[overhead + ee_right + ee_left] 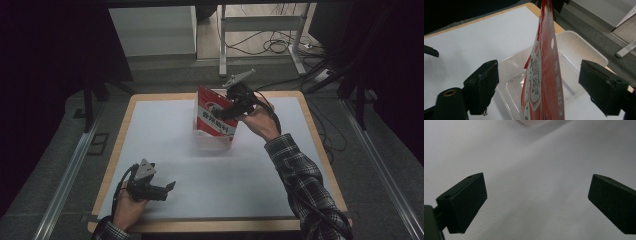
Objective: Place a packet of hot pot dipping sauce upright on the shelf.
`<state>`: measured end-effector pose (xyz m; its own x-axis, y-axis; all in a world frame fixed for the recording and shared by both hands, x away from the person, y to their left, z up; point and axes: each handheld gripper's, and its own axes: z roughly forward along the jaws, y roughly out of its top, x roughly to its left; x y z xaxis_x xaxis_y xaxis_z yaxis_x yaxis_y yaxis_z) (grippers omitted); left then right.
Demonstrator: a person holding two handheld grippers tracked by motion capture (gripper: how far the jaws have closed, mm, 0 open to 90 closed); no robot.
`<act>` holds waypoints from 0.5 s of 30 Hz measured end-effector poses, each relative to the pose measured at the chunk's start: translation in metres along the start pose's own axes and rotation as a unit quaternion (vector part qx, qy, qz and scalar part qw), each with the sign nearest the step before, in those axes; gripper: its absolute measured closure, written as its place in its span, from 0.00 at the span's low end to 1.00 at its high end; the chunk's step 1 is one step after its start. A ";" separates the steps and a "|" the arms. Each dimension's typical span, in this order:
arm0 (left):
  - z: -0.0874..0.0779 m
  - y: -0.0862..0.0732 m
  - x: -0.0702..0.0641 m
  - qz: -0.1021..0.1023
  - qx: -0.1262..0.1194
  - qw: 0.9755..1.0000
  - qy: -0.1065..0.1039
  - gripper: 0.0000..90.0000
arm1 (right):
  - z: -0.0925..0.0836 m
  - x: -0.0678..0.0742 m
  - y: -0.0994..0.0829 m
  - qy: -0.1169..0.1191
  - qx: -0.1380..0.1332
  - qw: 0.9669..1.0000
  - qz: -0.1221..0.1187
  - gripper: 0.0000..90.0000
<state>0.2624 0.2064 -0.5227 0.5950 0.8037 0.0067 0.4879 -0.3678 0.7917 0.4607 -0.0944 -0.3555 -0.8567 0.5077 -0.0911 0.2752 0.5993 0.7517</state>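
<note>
Right gripper view: jaws parted around pouch

The right gripper is seen open, its pads clear of the red pouch standing between them in a clear tub. The left gripper is held open over the table.

A white-topped table with a wooden edge. A clear plastic tub rests on it, beneath the right gripper's fingers.

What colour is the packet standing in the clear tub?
Red with white print; the packet shows best in the right gripper view.
</note>
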 end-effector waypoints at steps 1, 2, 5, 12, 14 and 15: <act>0.000 0.000 0.000 0.000 -0.002 1.000 -0.002 0.02 | -0.001 0.000 0.000 0.000 -0.004 1.000 -0.001 0.16; 0.000 0.000 0.001 -0.001 -0.003 1.000 -0.002 0.02 | -0.002 0.000 -0.001 0.001 -0.006 1.000 0.001 0.15; 0.000 -0.001 0.001 0.000 -0.010 1.000 -0.003 0.02 | -0.006 -0.001 -0.003 0.000 -0.011 1.000 0.002 0.12; -0.003 -0.001 0.003 -0.008 -0.030 0.999 -0.007 0.02 | -0.010 -0.004 -0.011 -0.002 -0.016 1.000 0.011 0.07; -0.003 -0.001 0.004 -0.014 -0.032 0.999 -0.010 0.02 | -0.011 -0.004 -0.014 -0.003 -0.018 1.000 0.014 0.06; -0.003 -0.002 0.004 -0.016 -0.033 0.999 -0.011 0.02 | -0.011 -0.005 -0.015 -0.004 -0.017 1.000 0.014 0.05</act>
<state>0.2621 0.2120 -0.5219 0.5936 0.8041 -0.0323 0.4637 -0.3090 0.8304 0.4554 -0.1128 -0.3589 -0.8447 0.5300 -0.0748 0.2844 0.5628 0.7761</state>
